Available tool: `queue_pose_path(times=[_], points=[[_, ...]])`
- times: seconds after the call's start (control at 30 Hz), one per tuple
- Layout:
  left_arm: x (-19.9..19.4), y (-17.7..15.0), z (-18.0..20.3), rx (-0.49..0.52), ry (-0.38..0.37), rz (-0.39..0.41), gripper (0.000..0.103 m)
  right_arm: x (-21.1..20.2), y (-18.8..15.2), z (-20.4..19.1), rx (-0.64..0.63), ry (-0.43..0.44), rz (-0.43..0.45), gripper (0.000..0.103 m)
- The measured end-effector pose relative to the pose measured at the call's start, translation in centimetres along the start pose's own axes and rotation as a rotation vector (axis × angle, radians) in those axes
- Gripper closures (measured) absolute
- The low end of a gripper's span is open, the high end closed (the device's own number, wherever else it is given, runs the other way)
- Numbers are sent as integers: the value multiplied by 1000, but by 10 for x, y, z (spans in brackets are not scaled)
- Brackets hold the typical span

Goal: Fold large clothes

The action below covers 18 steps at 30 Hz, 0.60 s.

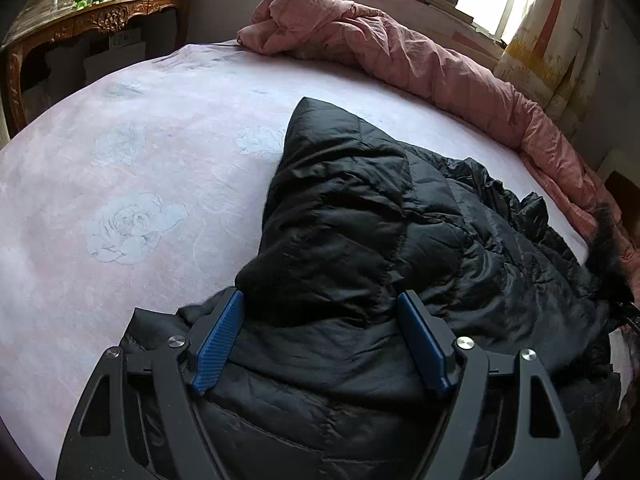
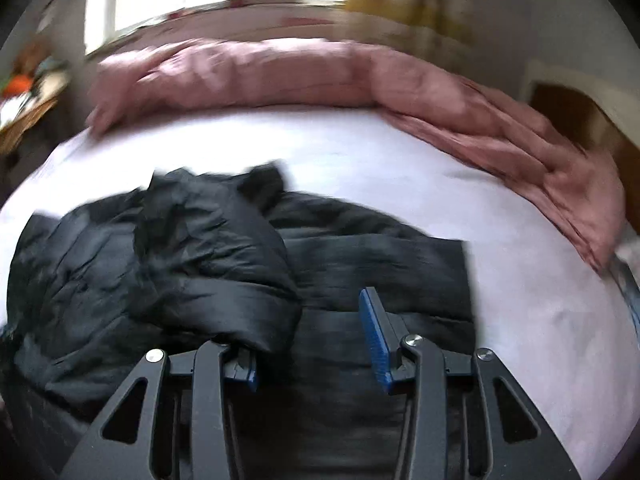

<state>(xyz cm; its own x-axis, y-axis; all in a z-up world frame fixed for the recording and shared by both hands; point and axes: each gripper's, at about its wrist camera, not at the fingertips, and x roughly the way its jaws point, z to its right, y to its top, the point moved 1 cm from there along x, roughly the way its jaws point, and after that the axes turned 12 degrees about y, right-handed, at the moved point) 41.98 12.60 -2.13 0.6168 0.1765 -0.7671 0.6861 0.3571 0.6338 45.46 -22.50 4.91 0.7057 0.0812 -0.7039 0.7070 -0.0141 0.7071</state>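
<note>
I see both my left gripper (image 1: pixel 320 316) and right gripper (image 2: pixel 308 332) spread wide over the black quilted puffer jacket (image 1: pixel 360 220) on the pink bed sheet (image 1: pixel 120 160), no legible writing.

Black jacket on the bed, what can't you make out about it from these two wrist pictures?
- Right wrist view: motion blur smears the black jacket; seams and zipper unreadable.
- Right wrist view: a jacket fold covers the right claw's left finger tip, so contact there is unclear.
- Left wrist view: the jacket's near hem is hidden behind the left claw and cut off by the bottom edge.
- Left wrist view: the dark furry trim runs off at the right edge.
</note>
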Motion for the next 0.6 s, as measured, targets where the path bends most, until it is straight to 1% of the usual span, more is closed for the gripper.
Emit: queue_pose_path(times=[0.1, 0.2, 0.23, 0.3, 0.37, 0.43, 0.47, 0.5, 0.57, 0.6], points=[[0, 0, 0, 1, 6, 2, 26, -10, 3, 37, 88, 21, 4, 59], [0, -1, 0, 5, 14, 1, 27, -16, 4, 65, 157, -42, 11, 59], [0, -1, 0, 3, 14, 1, 27, -17, 4, 73, 168, -38, 9, 59], [0, 0, -1, 1, 9, 0, 27, -15, 5, 86, 188, -3, -12, 59], [-1, 0, -1, 2, 3, 1, 27, -9, 3, 98, 230, 64, -36, 59], [-1, 0, -1, 12, 3, 2, 27, 4, -2, 106, 260, 133, -102, 59], [-2, 0, -1, 19, 5, 5, 27, 10, -6, 106, 259, 151, -133, 59], [-3, 0, 1, 28, 7, 11, 27, 16, -9, 108, 261, 147, -159, 59], [-7, 0, 4, 50, 10, 32, 27, 19, -16, 114, 289, 102, -159, 59], [-9, 0, 5, 61, 10, 41, 27, 21, -19, 116, 303, 95, -159, 61]])
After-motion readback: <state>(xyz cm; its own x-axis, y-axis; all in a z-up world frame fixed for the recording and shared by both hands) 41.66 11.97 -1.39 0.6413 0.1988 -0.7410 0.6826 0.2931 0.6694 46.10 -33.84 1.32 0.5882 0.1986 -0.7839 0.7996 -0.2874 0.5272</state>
